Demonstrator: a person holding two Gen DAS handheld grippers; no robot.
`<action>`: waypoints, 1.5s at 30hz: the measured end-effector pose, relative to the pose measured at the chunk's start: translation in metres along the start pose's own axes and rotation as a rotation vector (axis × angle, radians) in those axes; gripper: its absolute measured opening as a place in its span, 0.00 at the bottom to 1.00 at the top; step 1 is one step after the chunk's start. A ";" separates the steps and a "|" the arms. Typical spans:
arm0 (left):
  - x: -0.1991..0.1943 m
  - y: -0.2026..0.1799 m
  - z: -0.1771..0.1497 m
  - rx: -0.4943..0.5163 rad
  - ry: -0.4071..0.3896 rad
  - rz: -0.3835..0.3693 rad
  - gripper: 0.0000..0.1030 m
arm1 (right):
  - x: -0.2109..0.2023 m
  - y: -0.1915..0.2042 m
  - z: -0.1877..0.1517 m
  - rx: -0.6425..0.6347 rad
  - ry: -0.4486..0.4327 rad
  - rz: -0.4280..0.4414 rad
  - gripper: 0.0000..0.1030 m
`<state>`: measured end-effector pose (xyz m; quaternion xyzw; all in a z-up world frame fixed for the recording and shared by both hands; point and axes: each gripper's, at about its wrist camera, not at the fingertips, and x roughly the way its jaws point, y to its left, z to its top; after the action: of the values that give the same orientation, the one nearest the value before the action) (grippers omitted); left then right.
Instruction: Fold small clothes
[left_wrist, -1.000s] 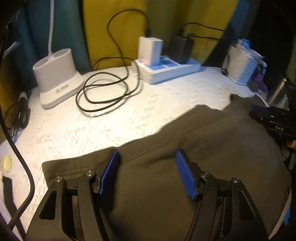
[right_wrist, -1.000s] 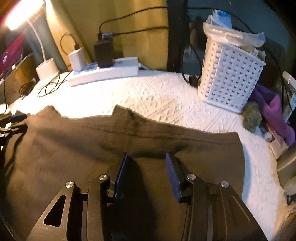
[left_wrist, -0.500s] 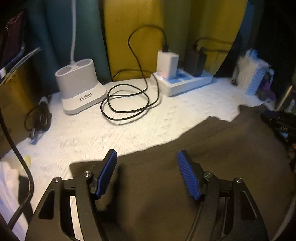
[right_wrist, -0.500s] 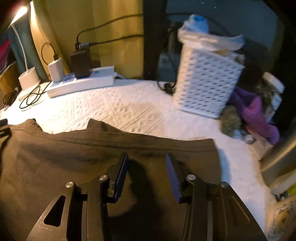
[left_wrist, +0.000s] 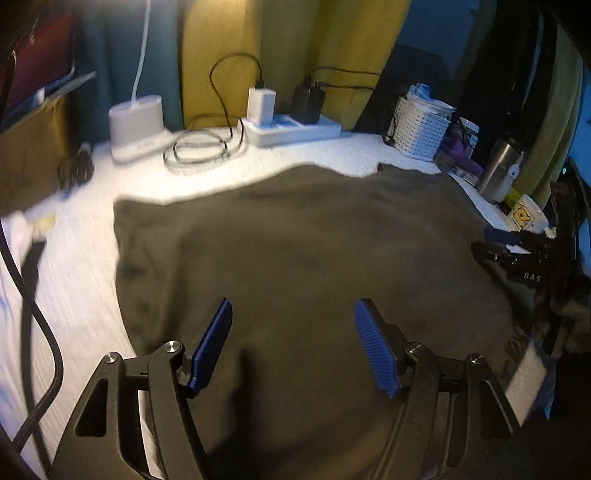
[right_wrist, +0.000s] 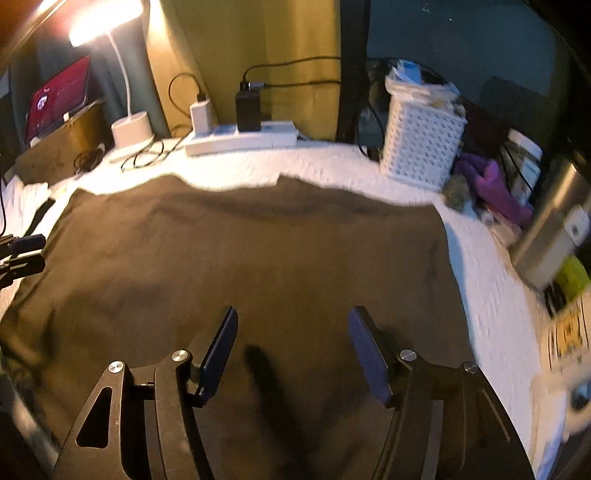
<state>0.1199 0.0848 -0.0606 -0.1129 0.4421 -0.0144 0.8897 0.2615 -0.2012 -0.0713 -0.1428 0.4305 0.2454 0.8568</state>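
Nearest the left wrist camera, the left gripper (left_wrist: 293, 347) hangs released, its blue pads (left_wrist: 376, 354) spread wide above the dark olive garment (left_wrist: 303, 243) with nothing between them. The right gripper (right_wrist: 293, 350) is likewise tilted steeply down over the same cloth; its jaws are opening and empty. The garment lies flat on the white textured bench (right_wrist: 332, 162), directly below and ahead of both grippers, its long axis running side to side across both views. Each gripper sits over its own half, so neither is clearly nearer. I judge the next fold needs a fresh grip on an edge. Beyond the far hem stand the power strip (right_wrist: 240, 140) and the white basket (right_wrist: 421, 147).
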 end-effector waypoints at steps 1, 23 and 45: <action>-0.001 -0.002 -0.006 -0.003 0.008 -0.004 0.68 | -0.003 0.001 -0.008 0.006 0.012 0.001 0.63; -0.013 -0.014 -0.062 0.078 0.015 0.106 0.74 | -0.026 0.001 -0.072 0.053 0.041 -0.086 0.80; -0.009 -0.036 -0.061 0.051 0.021 0.102 0.80 | -0.042 -0.011 -0.089 0.103 0.045 -0.121 0.90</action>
<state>0.0690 0.0394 -0.0810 -0.0673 0.4561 0.0185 0.8872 0.1866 -0.2634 -0.0893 -0.1296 0.4521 0.1672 0.8665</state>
